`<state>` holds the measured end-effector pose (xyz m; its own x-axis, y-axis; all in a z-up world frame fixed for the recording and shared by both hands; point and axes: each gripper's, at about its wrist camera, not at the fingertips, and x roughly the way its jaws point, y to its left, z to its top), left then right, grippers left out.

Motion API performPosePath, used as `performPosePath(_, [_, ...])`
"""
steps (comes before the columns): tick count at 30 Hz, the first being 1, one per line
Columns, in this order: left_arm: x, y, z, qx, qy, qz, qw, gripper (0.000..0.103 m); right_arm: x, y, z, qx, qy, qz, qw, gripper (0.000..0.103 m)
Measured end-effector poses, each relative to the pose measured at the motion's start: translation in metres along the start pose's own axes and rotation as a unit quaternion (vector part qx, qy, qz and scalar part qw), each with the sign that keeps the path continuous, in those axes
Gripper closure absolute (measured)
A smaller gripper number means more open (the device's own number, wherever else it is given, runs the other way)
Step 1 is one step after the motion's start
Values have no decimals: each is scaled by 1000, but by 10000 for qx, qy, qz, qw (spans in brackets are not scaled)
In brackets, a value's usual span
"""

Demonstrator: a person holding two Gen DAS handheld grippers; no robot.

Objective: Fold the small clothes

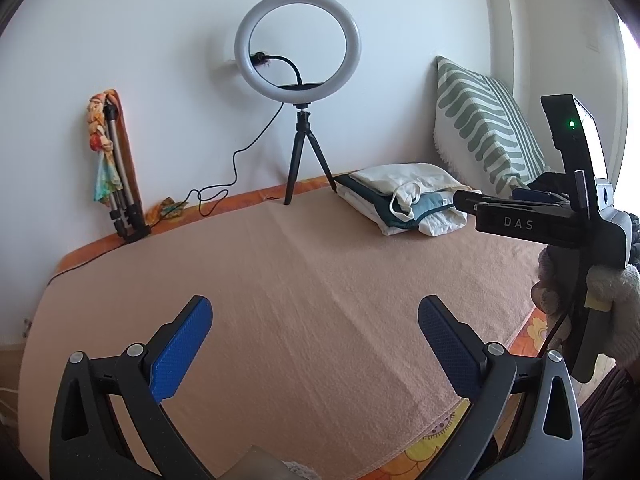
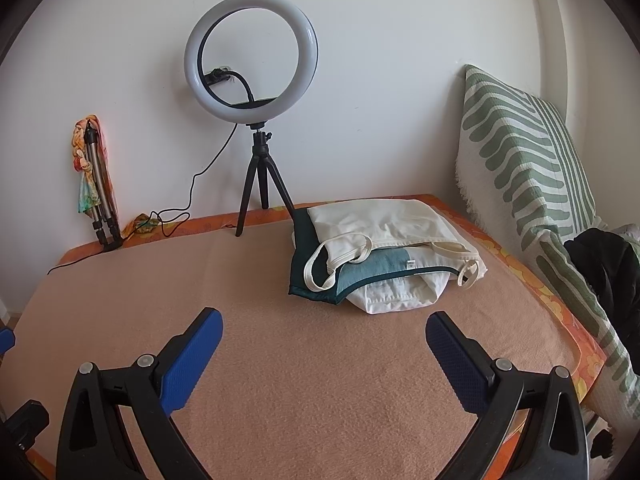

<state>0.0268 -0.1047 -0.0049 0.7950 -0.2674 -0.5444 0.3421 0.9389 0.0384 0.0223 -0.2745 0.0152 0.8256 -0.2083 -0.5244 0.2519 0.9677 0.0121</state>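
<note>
Folded clothes (image 2: 384, 248) stacked on blanket (image 2: 280, 340) (both hand-held grippers spread).

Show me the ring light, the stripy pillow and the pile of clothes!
ring light (image 2: 192, 44), right wrist view, on the left of its white ring.
stripy pillow (image 2: 516, 160), right wrist view, on its front face.
pile of clothes (image 2: 372, 216), right wrist view, on the top white garment.

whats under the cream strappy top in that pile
The cream strappy top lies on a folded dark green and teal cloth, with a white garment poking out beneath. Anything deeper is covered.
</note>
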Motion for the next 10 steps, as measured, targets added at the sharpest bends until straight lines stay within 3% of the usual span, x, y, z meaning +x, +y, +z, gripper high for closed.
performPosePath(10, [-4,-2,-2,124,-129,9,9998,1,-1,4,-1,7,1,0,10000,0])
